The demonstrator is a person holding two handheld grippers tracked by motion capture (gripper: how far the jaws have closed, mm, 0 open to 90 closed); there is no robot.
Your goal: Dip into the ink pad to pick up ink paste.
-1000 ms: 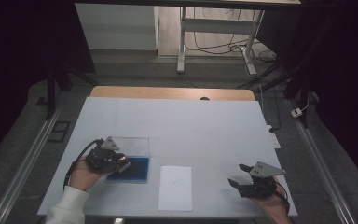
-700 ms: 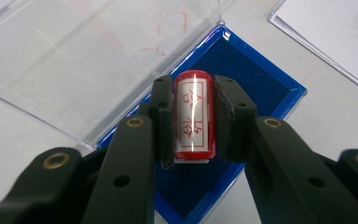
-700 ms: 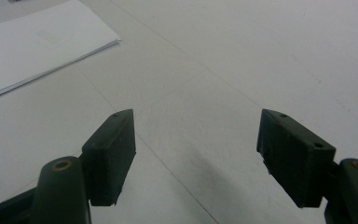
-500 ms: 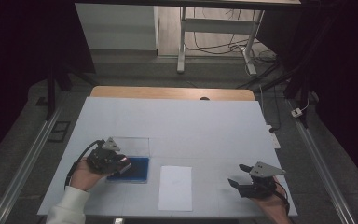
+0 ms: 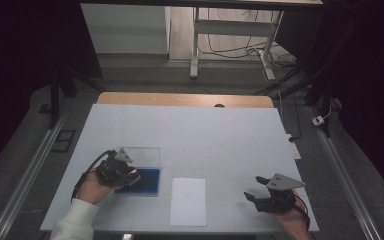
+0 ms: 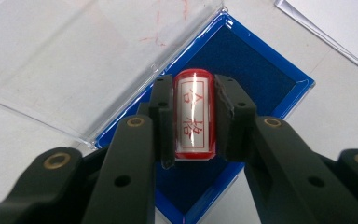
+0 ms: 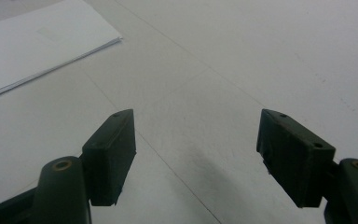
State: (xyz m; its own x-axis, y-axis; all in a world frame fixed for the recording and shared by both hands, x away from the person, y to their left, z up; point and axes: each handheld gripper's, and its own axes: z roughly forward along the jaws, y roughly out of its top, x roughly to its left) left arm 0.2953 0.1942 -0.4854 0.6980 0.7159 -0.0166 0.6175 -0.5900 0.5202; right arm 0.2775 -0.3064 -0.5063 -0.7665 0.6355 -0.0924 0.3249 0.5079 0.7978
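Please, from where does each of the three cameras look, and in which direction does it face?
High view: above the person's side, facing forward and down on the white table; forearms, hands, left gripper and right gripper show.
Left gripper view: on the left gripper, looking down along its fingers, shut on a red stamp over the blue ink pad.
Right gripper view: on the right gripper, open fingers over bare table.
Shared: the paper sheet shows in the high view and both gripper views.
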